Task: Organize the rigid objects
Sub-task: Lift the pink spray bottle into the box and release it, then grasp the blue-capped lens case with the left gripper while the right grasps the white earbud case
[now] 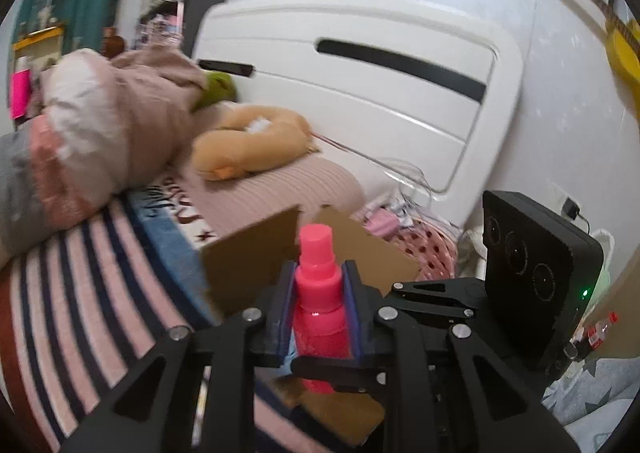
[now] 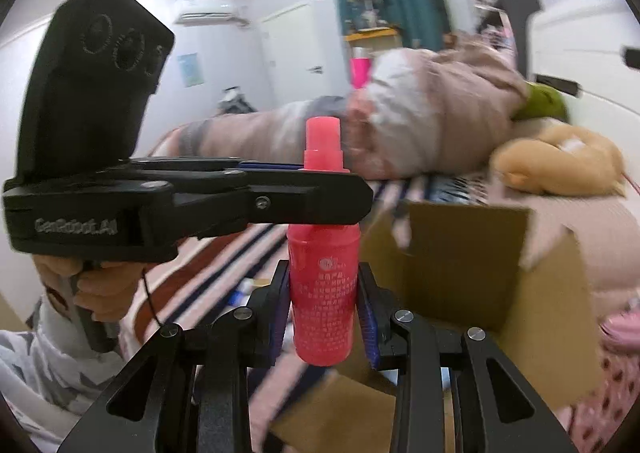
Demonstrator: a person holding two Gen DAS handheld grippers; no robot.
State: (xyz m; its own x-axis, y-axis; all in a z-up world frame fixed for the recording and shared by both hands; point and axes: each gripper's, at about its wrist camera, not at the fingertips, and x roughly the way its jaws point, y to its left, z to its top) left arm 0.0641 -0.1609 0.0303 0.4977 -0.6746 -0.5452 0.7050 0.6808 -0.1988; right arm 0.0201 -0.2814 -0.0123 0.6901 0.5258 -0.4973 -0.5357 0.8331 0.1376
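- The left tongs (image 1: 319,299) are pinching the pink bottle (image 1: 319,295) at its shoulder, above the cardboard box (image 1: 248,253) on the bed (image 1: 100,273).
- The right tongs (image 2: 324,309) are flanking its body, contact unclear.
- It is looking light, stiff and slick; gripping the wider body seems safer.

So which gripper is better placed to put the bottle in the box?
Probably left: the left gripper is shut on the pink bottle beside the box; the right gripper may only flank it.

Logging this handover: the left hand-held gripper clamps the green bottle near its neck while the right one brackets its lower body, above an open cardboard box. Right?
Not quite: the bottle is pink, not green, as both wrist views show. The rest holds: the left hand-held gripper clamps it near the neck, the right hand-held gripper brackets its lower body, and the open cardboard box sits below.
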